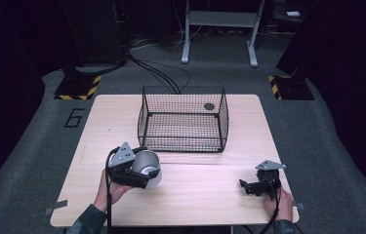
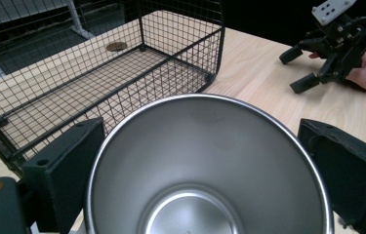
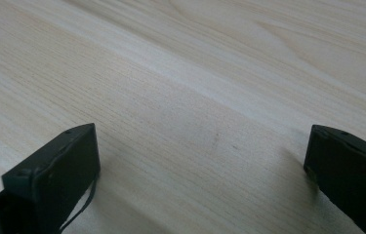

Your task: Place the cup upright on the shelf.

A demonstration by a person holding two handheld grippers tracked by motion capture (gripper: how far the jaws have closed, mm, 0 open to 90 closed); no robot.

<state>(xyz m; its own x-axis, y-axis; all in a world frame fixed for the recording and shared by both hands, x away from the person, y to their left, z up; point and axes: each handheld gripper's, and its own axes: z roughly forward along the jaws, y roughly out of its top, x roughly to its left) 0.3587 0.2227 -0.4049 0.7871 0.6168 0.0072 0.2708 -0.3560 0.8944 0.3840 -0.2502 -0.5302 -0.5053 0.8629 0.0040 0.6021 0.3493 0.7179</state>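
Though tilted, steel cup (image 2: pixel 205 165) between left gripper (image 2: pixel 205 161) jaws

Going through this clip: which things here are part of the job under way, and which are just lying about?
In the job:
- steel cup, held between the left claw jaws
- wire basket, just beyond it, likely its destination

Lying about:
- small dark disc by the basket's far corner
- right claw, open, idle on the table

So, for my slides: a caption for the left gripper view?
Left gripper holding a steel cup before a wire basket, right gripper open beyond.
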